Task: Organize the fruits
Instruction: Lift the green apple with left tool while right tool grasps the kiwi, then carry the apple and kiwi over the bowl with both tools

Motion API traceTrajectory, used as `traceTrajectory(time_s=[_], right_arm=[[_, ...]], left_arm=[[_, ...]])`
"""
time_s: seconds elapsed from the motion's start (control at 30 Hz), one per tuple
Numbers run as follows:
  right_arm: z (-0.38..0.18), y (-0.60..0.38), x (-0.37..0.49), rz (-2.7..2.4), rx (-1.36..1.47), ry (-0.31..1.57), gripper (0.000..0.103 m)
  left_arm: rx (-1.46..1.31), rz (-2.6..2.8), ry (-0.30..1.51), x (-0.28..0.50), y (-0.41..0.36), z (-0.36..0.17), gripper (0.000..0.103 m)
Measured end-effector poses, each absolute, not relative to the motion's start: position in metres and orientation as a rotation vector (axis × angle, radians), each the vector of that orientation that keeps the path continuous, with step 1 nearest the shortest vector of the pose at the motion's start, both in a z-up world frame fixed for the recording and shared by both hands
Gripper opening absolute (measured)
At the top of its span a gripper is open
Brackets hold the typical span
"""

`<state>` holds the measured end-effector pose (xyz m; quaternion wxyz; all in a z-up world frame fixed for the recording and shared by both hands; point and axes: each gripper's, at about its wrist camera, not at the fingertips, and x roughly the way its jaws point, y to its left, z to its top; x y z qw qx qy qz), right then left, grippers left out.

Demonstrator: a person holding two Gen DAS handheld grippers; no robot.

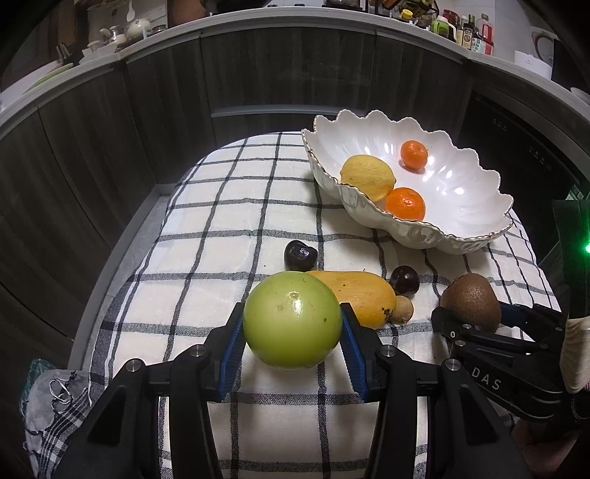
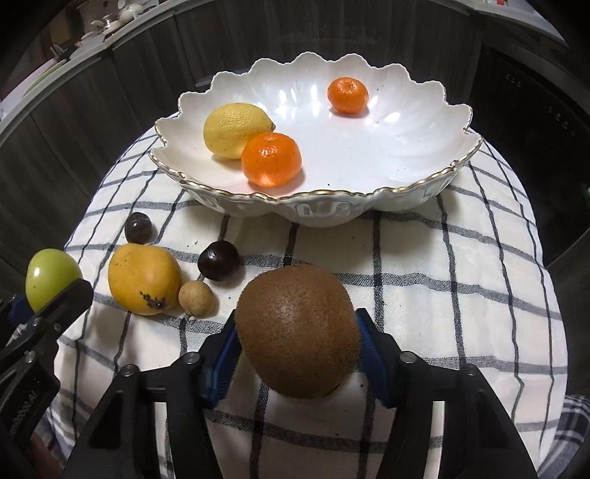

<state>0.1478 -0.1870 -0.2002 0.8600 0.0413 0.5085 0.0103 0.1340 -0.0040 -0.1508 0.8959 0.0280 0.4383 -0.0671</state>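
My left gripper point(image 1: 292, 328) is shut on a green apple point(image 1: 292, 320) just above the checked cloth; the apple also shows at the left in the right wrist view point(image 2: 51, 277). My right gripper point(image 2: 298, 342) is shut on a brown kiwi point(image 2: 298, 329), seen too in the left wrist view point(image 1: 472, 300). A white scalloped bowl point(image 2: 405, 154) at the back holds a lemon point(image 2: 236, 129) and two mandarins point(image 2: 271, 158) point(image 2: 347, 94). On the cloth lie a yellow mango point(image 2: 143, 282), a small tan fruit point(image 2: 196, 297) and two dark round fruits point(image 2: 218, 261) point(image 2: 137, 227).
The checked cloth point(image 2: 442, 294) covers a small table. Dark cabinet fronts point(image 1: 276, 73) stand close behind. A kitchen counter with bottles point(image 1: 464, 29) and dishes runs along the back. A crumpled cloth point(image 1: 55, 398) hangs at the table's left front.
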Motion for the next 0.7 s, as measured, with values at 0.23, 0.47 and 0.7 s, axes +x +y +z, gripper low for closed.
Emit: traceTrajectory(time_s=[0.23, 0.47, 0.7], right_arm=[[-0.192, -0.192, 0.143, 0.019, 0.101, 1.051, 0.058], [-0.172, -0.197, 0.138, 0.019, 0.102, 1.012, 0.058], [-0.145, -0.203, 0.14, 0.013, 0.1, 0.959, 0.058]], left_arm=[[0.067, -0.144, 0.897, 0.133, -0.007, -0.146, 0.048], [0.075, -0.162, 0.876, 0.132, -0.015, -0.135, 0.048], [0.079, -0.187, 0.841, 0.141, -0.027, -0.119, 0.048]])
